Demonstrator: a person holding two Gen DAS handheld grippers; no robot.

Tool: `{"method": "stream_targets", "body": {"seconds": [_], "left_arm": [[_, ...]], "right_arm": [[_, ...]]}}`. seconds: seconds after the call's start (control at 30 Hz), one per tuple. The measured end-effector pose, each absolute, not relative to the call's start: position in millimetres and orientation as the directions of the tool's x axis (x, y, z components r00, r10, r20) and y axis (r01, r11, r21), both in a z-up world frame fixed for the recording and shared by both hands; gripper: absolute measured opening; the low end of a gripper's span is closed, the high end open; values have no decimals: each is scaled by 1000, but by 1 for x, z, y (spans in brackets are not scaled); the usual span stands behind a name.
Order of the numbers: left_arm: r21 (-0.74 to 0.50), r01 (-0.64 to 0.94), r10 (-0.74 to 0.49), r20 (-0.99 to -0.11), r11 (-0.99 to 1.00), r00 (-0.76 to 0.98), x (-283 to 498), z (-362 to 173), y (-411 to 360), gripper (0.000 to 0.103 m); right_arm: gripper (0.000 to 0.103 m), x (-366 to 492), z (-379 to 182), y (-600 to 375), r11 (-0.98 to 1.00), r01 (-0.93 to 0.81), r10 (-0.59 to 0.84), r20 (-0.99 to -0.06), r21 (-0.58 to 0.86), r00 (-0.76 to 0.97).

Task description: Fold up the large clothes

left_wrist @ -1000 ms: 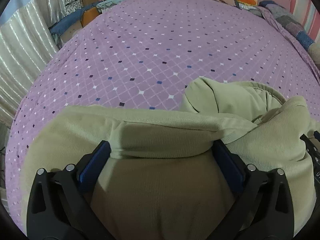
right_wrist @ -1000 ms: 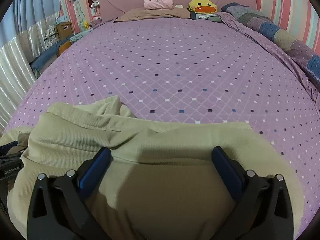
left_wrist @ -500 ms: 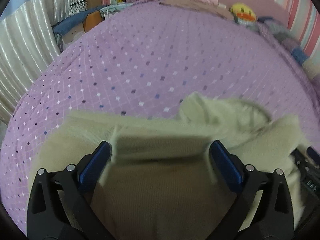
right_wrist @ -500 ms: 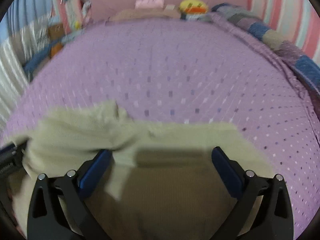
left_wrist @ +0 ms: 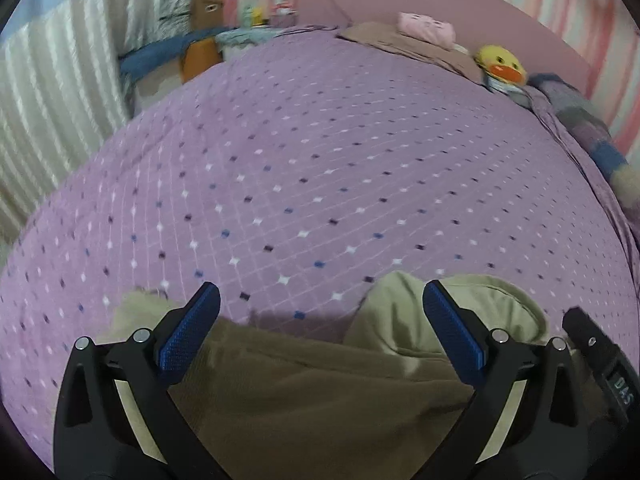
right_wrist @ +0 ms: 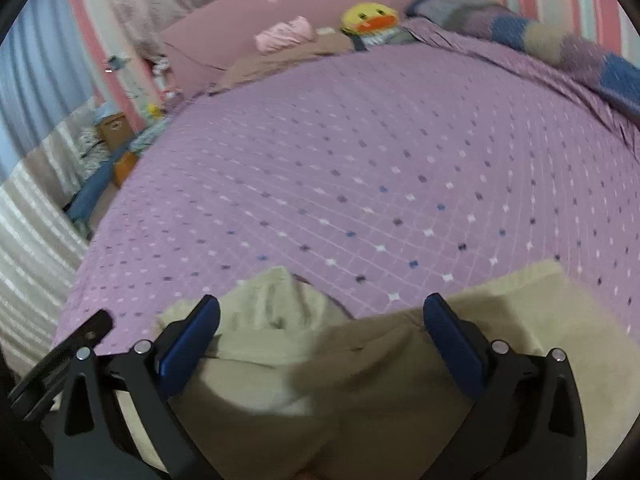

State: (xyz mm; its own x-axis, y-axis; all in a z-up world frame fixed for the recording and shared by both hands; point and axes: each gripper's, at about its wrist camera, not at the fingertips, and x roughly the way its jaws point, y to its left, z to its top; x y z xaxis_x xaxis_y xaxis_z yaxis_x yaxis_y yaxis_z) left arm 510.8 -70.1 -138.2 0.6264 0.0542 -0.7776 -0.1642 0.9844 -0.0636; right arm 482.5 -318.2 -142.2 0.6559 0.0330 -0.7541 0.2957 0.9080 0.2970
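A large olive-beige garment (left_wrist: 320, 396) lies folded on the purple patterned bedspread (left_wrist: 320, 168), close below both cameras. Its hood (left_wrist: 404, 312) bunches up at the far edge; it also shows in the right wrist view (right_wrist: 272, 312). My left gripper (left_wrist: 320, 332) is open and empty, its blue pads wide apart above the garment's far edge. My right gripper (right_wrist: 320, 332) is open and empty too, over the garment (right_wrist: 360, 392). The right gripper's body shows at the left wrist view's right edge (left_wrist: 600, 360).
At the bed's head lie a brown pillow (left_wrist: 404, 44), a pink plush (left_wrist: 428, 28) and a yellow duck plush (left_wrist: 500, 64). A patchwork blanket (right_wrist: 560, 44) runs along the right side. Curtains and boxes (left_wrist: 204, 8) stand left of the bed.
Both grippers have drawn back and lifted from the garment. The folded edge that lay between the pads now lies flat below them, and more of the bedspread shows.
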Motion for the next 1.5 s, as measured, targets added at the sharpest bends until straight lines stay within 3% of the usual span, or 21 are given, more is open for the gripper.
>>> {"method": "stream_targets", "body": {"seconds": [0.27, 0.53, 0.93, 1.07, 1.2, 1.3, 1.5], "left_arm": [[-51, -160, 68, -754, 986, 654, 513, -166, -74, 100], [-140, -120, -23, -739, 983, 673, 517, -175, -70, 100], [-122, -137, 27, -640, 983, 768, 504, -169, -74, 100], [-98, -140, 39, -673, 985, 739, 516, -171, -78, 100], [-40, -146, 64, -765, 988, 641, 527, -169, -81, 100], [-40, -94, 27, -787, 995, 617, 513, -148, -81, 100], [111, 39, 47, -680, 993, 732, 472, -82, -60, 100]], "right_arm": [[102, 484, -160, -309, 918, 283, 17, -741, 277, 671], [102, 512, -173, -299, 953, 277, -43, -843, 127, 536], [102, 512, -177, -303, 947, 264, -12, -801, 184, 599], [102, 520, -183, -303, 949, 267, -11, -825, 170, 566], [101, 520, -183, -303, 960, 229, 20, -858, 159, 514], [101, 496, -159, -311, 972, 125, 99, -826, 200, 556], [101, 438, -74, -332, 1000, 31, -20, -661, 4, 750]]}}
